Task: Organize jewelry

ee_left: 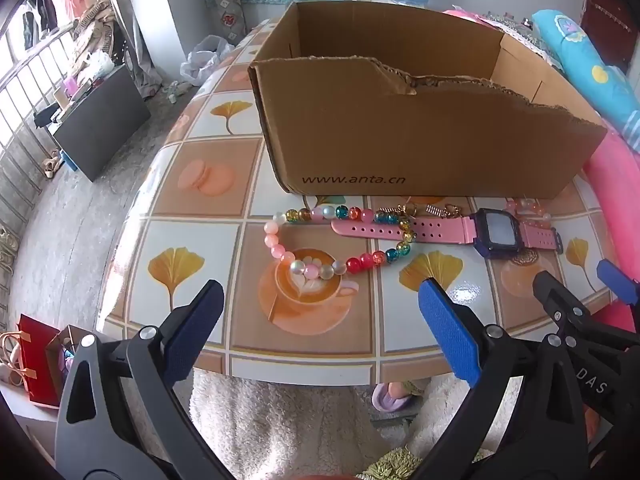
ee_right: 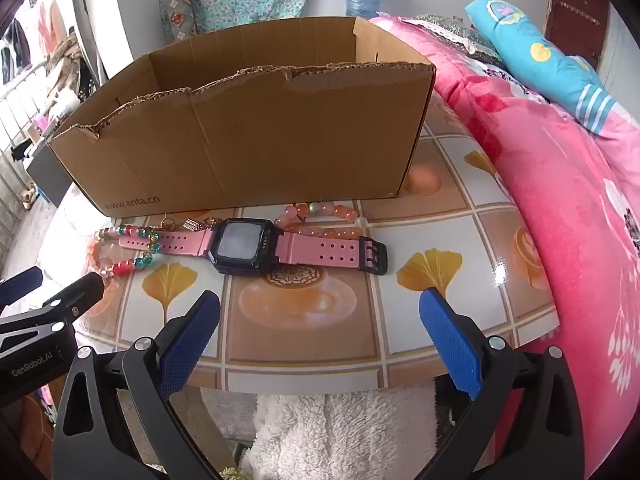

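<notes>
- The watch (ee_right: 244, 247) lies flat on the table (ee_right: 440, 236), just in front of the cardboard box (ee_right: 256, 136), its pink strap stretched out to both sides. It looks light; the case is stiff and the strap bends, so the case edges seem the surest place to pinch.
- The colourful bead string (ee_left: 320, 240) curls to the left of the watch and crosses over its strap. It should be limp, and the round glossy beads could slip, so I would pinch across a few beads and lift slowly.
- The orange bead bracelet (ee_right: 324, 220) sits behind the watch strap, touching it, close to the box wall.
- A small gold chain (ee_left: 436, 210) lies between the box and the strap: thin and easily snagged.
- The left gripper (ee_left: 320, 312) and right gripper (ee_right: 320, 316) both hang wide apart and empty over the near table edge.
</notes>
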The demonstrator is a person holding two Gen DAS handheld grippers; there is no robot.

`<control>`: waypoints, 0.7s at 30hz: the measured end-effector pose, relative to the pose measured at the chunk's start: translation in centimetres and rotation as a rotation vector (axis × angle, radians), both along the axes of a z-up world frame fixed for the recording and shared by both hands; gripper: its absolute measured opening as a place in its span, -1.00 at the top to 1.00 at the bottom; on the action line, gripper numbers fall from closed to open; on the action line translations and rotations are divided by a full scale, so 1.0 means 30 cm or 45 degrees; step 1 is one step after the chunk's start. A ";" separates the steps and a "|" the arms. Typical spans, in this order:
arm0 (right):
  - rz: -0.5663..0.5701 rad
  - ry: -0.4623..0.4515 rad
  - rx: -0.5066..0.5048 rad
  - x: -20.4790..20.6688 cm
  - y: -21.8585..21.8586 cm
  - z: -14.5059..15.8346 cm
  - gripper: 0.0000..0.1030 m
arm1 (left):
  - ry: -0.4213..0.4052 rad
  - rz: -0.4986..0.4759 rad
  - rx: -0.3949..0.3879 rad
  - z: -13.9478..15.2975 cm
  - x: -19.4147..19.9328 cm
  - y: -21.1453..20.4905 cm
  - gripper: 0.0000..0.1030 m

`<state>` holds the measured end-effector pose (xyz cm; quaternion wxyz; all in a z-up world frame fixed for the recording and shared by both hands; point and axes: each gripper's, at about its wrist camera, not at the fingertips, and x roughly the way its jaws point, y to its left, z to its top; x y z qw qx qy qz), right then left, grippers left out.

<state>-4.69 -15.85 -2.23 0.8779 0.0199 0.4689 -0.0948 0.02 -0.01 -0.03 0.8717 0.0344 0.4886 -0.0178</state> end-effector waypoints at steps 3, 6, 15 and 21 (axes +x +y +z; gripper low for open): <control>0.006 0.005 -0.050 0.003 0.020 0.005 -0.89 | 0.001 -0.002 -0.005 0.000 0.000 0.000 -0.83; 0.002 0.014 -0.054 0.011 0.031 0.005 -0.89 | 0.000 -0.002 -0.010 -0.012 -0.007 -0.005 -0.83; 0.006 0.020 -0.049 0.003 0.033 0.003 -0.89 | 0.007 -0.010 -0.016 -0.035 -0.016 -0.002 -0.83; 0.007 0.015 -0.056 0.001 0.034 0.002 -0.89 | 0.014 -0.023 -0.017 -0.031 -0.012 -0.017 -0.83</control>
